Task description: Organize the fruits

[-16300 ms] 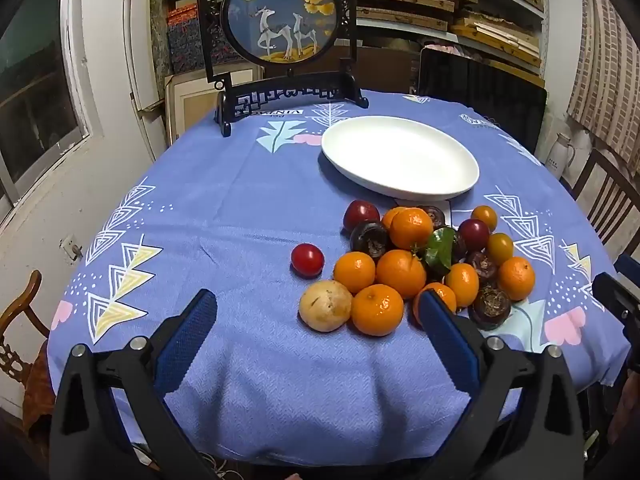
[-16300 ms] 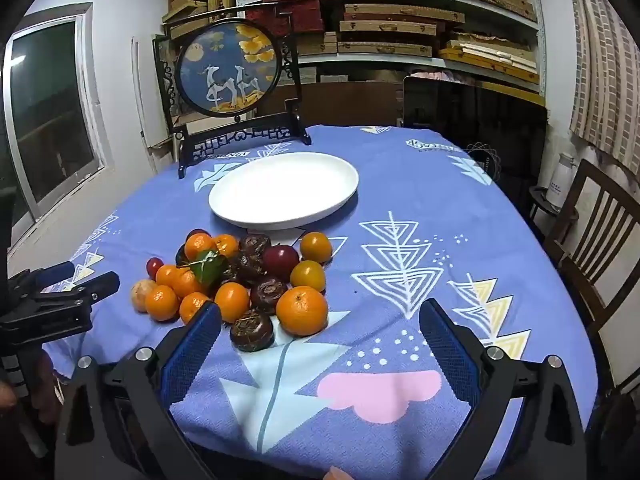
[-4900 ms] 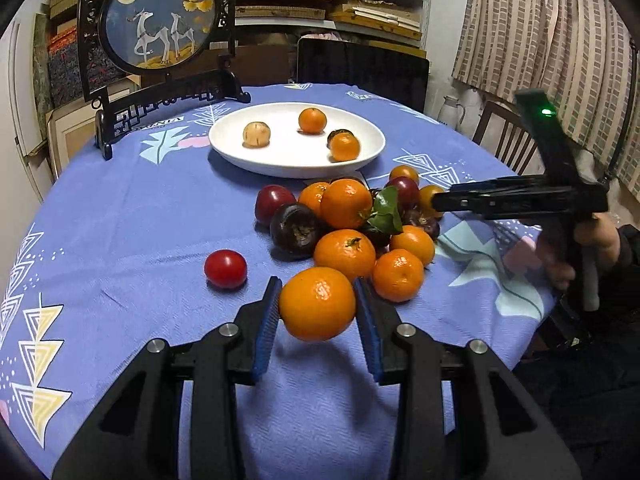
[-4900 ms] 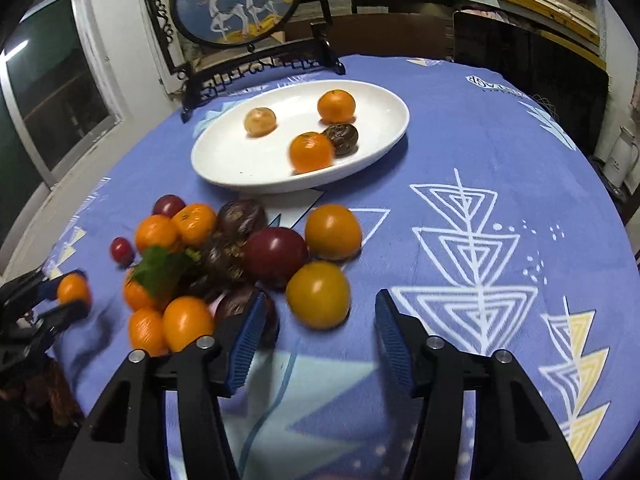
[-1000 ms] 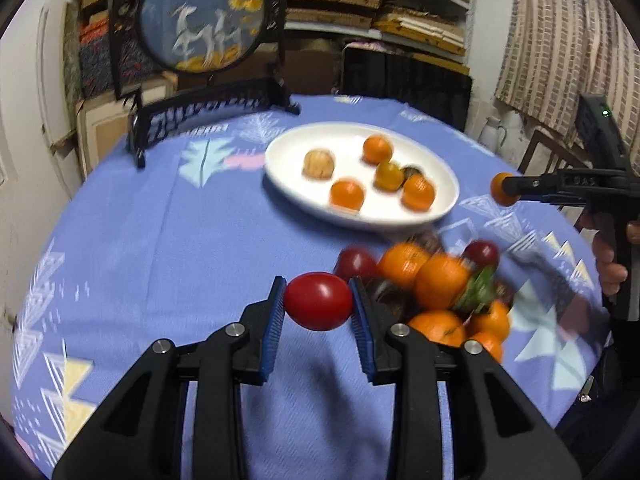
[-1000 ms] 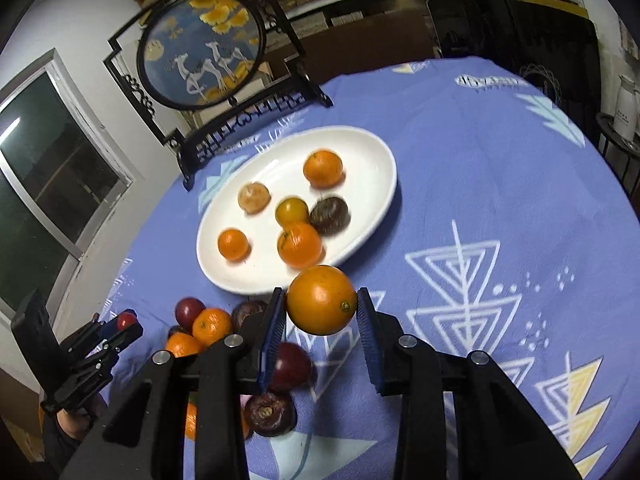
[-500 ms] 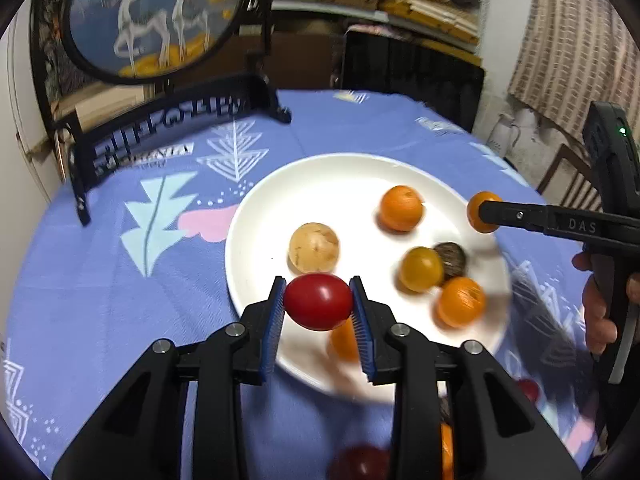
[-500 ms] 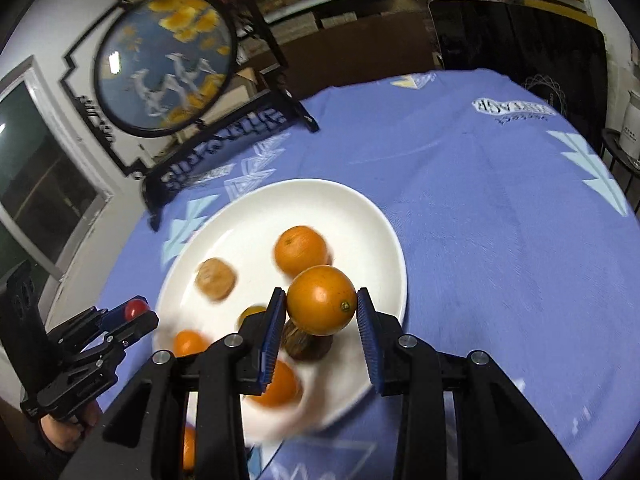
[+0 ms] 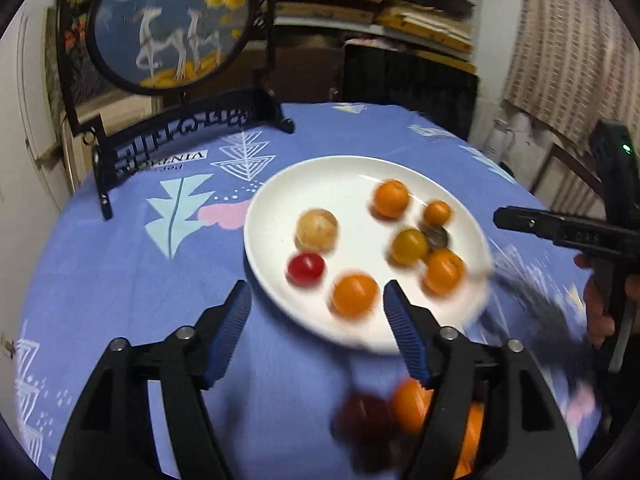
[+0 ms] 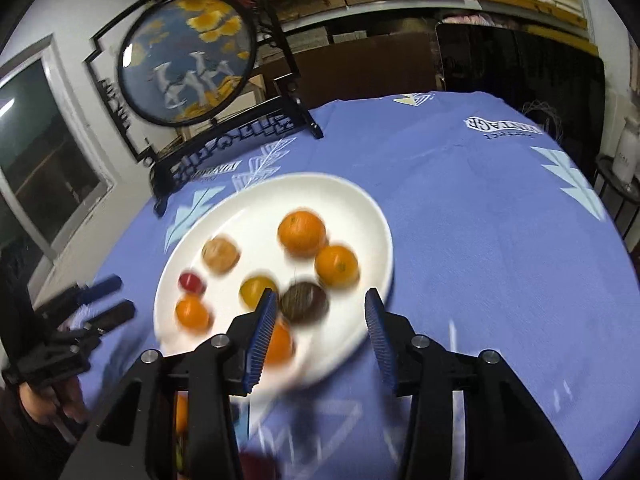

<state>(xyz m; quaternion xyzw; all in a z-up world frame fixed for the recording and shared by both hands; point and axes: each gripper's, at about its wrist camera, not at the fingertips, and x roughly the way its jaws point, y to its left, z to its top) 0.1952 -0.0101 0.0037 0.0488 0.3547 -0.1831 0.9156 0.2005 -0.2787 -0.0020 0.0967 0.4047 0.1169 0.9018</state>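
Note:
A white oval plate [image 9: 344,172] [image 10: 360,208] on the blue tablecloth holds several fruits. Among them are a red tomato [image 9: 305,267] [image 10: 191,280], a beige round fruit [image 9: 316,229], a dark fruit [image 10: 304,302] and several oranges, one at the right rim [image 10: 337,266] [image 9: 437,213]. My left gripper [image 9: 316,312] is open and empty over the plate's near edge. My right gripper [image 10: 320,320] is open and empty over the plate's near right edge. More fruits [image 9: 400,404] lie blurred on the cloth below the plate.
A black-framed round embroidered screen [image 9: 172,24] [image 10: 188,56] stands behind the plate. A dark chair back [image 10: 520,64] is at the table's far side. A wooden chair and a small stand with a white jar [image 10: 626,156] are at the right.
Both grippers have opened. The red tomato has left my left gripper and the orange has left my right gripper; both now lie on the plate. Both grippers have drawn back a little.

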